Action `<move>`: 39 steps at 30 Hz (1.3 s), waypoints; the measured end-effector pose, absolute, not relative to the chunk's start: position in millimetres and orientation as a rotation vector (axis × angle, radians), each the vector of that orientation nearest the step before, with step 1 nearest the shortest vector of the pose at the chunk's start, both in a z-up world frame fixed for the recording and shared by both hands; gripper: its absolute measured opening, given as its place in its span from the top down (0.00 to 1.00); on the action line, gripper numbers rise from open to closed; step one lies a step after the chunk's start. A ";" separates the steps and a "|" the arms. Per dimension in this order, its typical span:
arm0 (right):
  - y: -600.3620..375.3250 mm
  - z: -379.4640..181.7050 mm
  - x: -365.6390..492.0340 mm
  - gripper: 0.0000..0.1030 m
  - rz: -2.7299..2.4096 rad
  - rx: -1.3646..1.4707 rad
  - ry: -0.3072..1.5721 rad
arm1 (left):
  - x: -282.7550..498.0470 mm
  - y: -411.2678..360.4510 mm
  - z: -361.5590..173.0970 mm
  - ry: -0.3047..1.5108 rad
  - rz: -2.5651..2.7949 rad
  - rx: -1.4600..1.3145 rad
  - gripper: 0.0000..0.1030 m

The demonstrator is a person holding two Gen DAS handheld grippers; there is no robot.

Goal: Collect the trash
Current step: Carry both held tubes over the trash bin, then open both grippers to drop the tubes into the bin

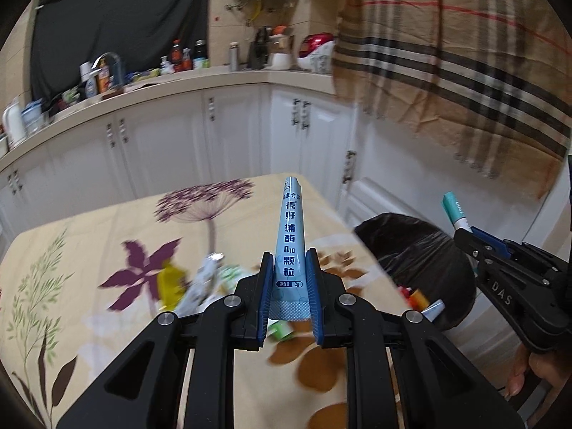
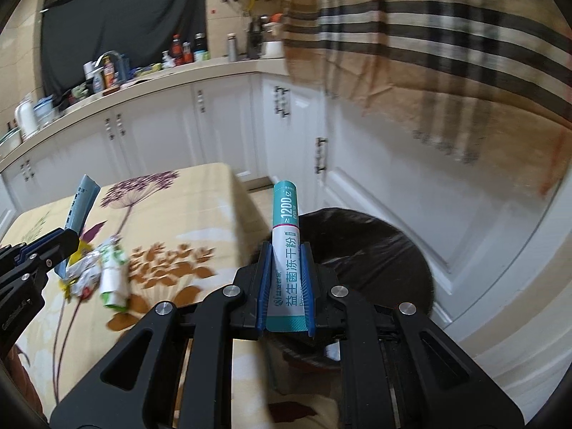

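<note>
- Leftover wrappers (image 2: 103,275) lie in a heap on the bench (image 1: 107,221), left of both tongs.
- Left tongs (image 1: 289,286) pinch a blue sachet (image 1: 291,239), long axis pointing forward, above the bench.
- Trash bin (image 1: 422,250) with black liner sits right of the bench edge, with some trash inside.
- Right tongs (image 2: 286,286) pinch a teal-white sachet (image 2: 284,243) over the bin; nearer arm, likely drops first.

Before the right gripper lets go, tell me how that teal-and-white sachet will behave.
The teal-and-white sachet stands straight out from the right gripper, so it probably holds its shape. It looks thin and probably light. Over the black-lined bin, it should drop without rolling, perhaps fluttering.
</note>
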State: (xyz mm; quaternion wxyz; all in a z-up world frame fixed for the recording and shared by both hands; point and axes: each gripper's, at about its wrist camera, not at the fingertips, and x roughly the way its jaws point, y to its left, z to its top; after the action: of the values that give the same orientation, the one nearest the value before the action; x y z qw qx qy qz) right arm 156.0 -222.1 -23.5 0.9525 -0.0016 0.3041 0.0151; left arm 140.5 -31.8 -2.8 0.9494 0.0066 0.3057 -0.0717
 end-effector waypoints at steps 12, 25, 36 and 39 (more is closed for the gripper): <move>-269.6 -34.8 178.3 0.85 -0.086 0.017 0.609 | 178.7 -102.7 -8.9 0.610 -0.246 0.068 0.81; -303.9 -57.9 202.4 0.85 -0.146 0.062 0.624 | 219.8 -151.8 -37.1 0.659 -0.269 0.129 0.81; -322.2 -68.3 221.2 0.66 -0.197 0.098 0.619 | 243.2 -166.5 -51.0 0.710 -0.266 0.145 0.63; -321.8 -69.1 220.6 0.66 -0.201 0.095 0.620 | 241.1 -166.0 -51.2 0.705 -0.263 0.139 0.57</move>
State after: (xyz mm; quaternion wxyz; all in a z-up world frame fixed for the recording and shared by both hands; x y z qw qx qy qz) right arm 220.6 -321.8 -69.1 0.9463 0.0465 0.3044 -0.0985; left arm 241.1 -166.0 -51.2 0.9277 0.0678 0.3438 -0.1285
